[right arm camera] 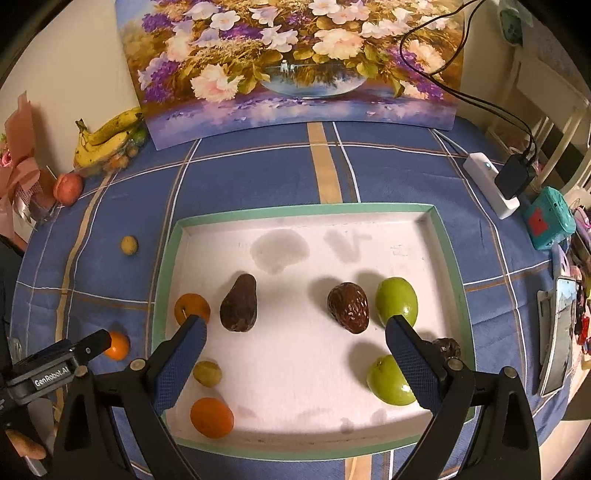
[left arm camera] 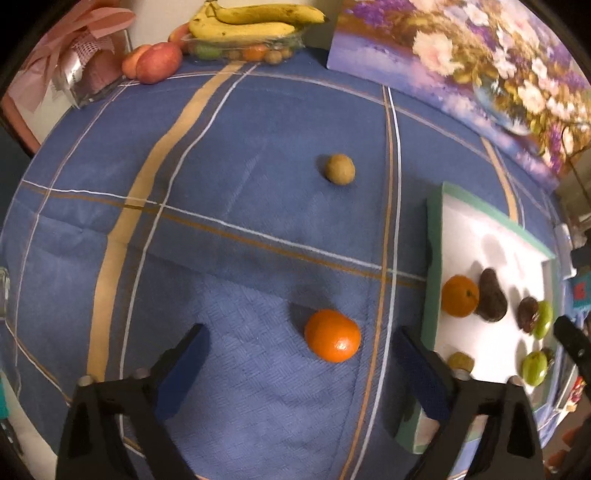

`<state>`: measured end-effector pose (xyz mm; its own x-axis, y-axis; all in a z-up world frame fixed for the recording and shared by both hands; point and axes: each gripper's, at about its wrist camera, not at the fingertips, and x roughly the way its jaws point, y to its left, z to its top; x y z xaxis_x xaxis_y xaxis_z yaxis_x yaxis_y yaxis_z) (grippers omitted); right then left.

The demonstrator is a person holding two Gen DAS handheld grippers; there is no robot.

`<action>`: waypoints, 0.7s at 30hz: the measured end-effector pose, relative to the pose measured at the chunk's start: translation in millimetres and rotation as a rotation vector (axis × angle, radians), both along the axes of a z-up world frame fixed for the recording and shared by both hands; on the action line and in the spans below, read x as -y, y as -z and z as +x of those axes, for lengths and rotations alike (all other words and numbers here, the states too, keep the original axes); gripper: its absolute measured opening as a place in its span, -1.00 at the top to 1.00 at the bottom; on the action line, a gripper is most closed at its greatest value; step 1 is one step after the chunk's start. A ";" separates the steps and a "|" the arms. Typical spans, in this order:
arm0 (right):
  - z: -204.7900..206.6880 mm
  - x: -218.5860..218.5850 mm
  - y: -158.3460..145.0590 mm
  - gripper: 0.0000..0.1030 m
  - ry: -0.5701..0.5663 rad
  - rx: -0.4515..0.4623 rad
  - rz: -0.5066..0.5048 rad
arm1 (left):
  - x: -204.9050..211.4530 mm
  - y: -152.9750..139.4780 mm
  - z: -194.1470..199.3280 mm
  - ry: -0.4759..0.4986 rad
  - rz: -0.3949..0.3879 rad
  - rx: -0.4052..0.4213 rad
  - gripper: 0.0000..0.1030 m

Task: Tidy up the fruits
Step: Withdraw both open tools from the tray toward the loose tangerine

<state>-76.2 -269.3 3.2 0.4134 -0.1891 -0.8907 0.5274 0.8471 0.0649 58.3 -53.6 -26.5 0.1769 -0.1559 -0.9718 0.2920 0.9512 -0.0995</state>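
My left gripper is open, its jaws on either side of an orange lying on the blue checked cloth. A small tan fruit lies farther off on the cloth. My right gripper is open and empty above a white tray with a green rim. In the tray lie two oranges, a dark avocado, a wrinkled brown fruit, two green fruits and a small yellow-green fruit. The left gripper's body shows in the right wrist view.
Bananas over a clear dish of small fruits and two peaches sit at the far edge. A flower painting leans on the wall. A power strip, a teal box and a phone lie to the right.
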 end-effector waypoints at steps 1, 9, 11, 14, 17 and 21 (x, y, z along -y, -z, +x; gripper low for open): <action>-0.4 0.1 0.3 -0.89 0.003 -0.002 0.003 | 0.4 1.3 -0.6 0.001 0.002 -0.009 -0.54; -2.0 -1.5 -2.0 -0.89 0.005 -0.006 -0.001 | 1.2 15.8 -3.4 -0.008 -0.064 -0.109 -0.08; -2.3 -2.2 -2.6 -0.89 0.003 -0.007 -0.004 | 0.2 19.6 -3.0 -0.021 -0.094 -0.135 -0.02; -2.5 -3.3 -3.2 -0.89 -0.001 -0.010 -0.007 | 0.0 22.7 -2.4 -0.035 -0.105 -0.146 0.00; -2.3 -3.9 -3.4 -0.89 -0.004 -0.014 -0.010 | -0.9 22.0 -2.3 -0.042 -0.112 -0.144 0.00; -2.2 -4.6 -3.3 -0.89 -0.007 -0.018 -0.011 | -4.5 17.2 2.1 -0.052 -0.122 -0.121 0.00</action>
<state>-78.3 -264.7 6.6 0.3988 -0.1962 -0.8958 0.5227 0.8513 0.0462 60.4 -49.1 -43.8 0.0711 -0.2679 -0.9608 0.2214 0.9435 -0.2466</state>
